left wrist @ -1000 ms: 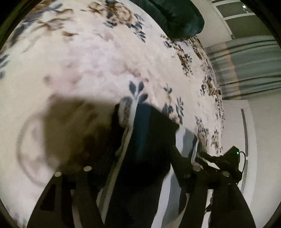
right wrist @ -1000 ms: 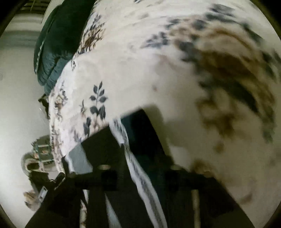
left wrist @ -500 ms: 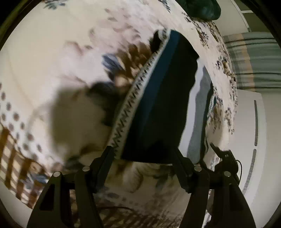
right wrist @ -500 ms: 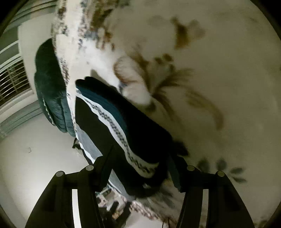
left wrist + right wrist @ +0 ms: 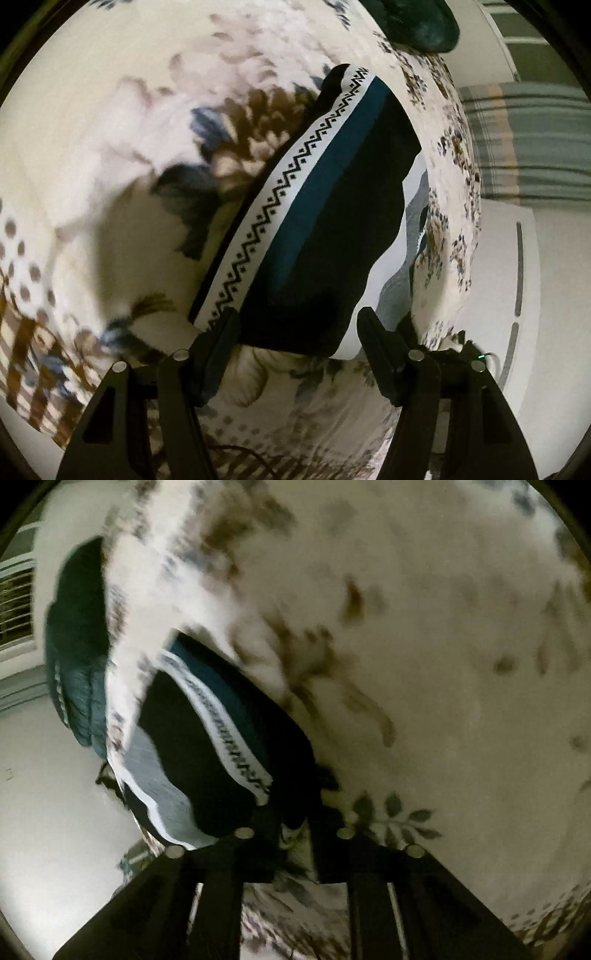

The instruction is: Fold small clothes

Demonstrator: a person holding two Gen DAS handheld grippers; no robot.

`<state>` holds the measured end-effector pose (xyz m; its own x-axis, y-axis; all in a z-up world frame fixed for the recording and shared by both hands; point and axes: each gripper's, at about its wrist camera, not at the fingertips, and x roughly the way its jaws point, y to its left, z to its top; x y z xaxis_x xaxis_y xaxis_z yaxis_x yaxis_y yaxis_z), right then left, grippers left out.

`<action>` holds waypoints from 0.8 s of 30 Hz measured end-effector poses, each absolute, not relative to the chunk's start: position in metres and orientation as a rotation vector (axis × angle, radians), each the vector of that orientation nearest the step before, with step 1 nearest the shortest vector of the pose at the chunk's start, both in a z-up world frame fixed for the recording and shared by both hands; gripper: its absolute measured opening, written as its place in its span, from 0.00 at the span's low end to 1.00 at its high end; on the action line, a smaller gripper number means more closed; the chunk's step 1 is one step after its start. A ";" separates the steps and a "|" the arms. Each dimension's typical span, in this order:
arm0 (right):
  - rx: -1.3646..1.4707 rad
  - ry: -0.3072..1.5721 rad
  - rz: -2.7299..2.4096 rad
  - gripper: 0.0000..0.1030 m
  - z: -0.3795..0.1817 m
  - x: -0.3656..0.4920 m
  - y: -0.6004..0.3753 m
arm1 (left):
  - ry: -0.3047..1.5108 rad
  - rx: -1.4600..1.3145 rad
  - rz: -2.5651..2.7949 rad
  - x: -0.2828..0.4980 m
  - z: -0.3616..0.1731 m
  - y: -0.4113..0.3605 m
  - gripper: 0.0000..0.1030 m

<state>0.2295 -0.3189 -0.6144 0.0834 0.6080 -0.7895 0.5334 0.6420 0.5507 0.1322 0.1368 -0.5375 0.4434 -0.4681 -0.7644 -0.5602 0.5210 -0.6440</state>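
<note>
A small folded garment (image 5: 332, 221), black with a teal band, a white zigzag stripe and grey-white panels, lies on the floral bedspread (image 5: 110, 129). My left gripper (image 5: 297, 325) is open, its fingers either side of the garment's near edge without closing on it. In the right wrist view the same garment (image 5: 221, 746) lies just ahead and left of my right gripper (image 5: 295, 830). The right jaws stand close together at the garment's near corner; the view is blurred, so I cannot tell whether they pinch cloth.
A dark green cushion (image 5: 417, 22) lies at the far end of the bed; it also shows in the right wrist view (image 5: 77, 657). The bed edge (image 5: 469, 236) drops to a white wall and grey curtains (image 5: 535, 140) on the right.
Both grippers let go of the garment and pulled back; it now lies flat on the bed. The left jaws stay open. The right jaws have drawn closer together since half a second ago.
</note>
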 end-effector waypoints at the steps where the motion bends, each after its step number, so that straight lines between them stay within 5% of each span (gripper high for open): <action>1: 1.004 1.564 0.046 0.40 -0.617 0.224 -0.323 | 1.172 -1.099 0.076 0.131 -0.537 0.137 0.62; 5: 1.139 1.519 0.068 0.56 -0.622 0.198 -0.328 | 1.172 -1.119 0.088 0.122 -0.541 0.139 0.62; 11: 1.321 1.610 0.295 0.60 -0.668 0.189 -0.266 | 1.153 -1.159 0.088 0.117 -0.544 0.139 0.62; 12: 1.331 1.594 0.342 0.56 -0.671 0.188 -0.256 | 1.147 -1.159 0.084 0.118 -0.542 0.138 0.62; 14: 1.289 1.535 0.423 0.10 -0.659 0.192 -0.241 | 1.140 -1.147 0.064 0.121 -0.538 0.137 0.62; 18: 0.994 1.537 0.350 0.10 -0.640 0.194 -0.232 | 1.139 -1.102 0.041 0.129 -0.533 0.137 0.62; 19: 0.968 1.557 0.324 0.15 -0.644 0.193 -0.233 | 1.140 -1.090 0.038 0.132 -0.532 0.138 0.62; 20: 0.978 1.593 0.300 0.38 -0.648 0.191 -0.237 | 1.140 -1.078 0.033 0.136 -0.531 0.140 0.62; 21: 1.005 1.642 0.289 0.49 -0.653 0.190 -0.242 | 1.134 -1.067 0.033 0.140 -0.530 0.142 0.62; 24: 0.985 1.619 0.248 0.57 -0.635 0.193 -0.271 | 1.092 -0.994 0.045 0.152 -0.521 0.148 0.62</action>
<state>0.1928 -0.2706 -0.6347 0.0201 0.7049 -0.7090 0.4603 0.6230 0.6325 0.1521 0.1480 -0.5210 0.5034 -0.4206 -0.7548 -0.4812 0.5891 -0.6492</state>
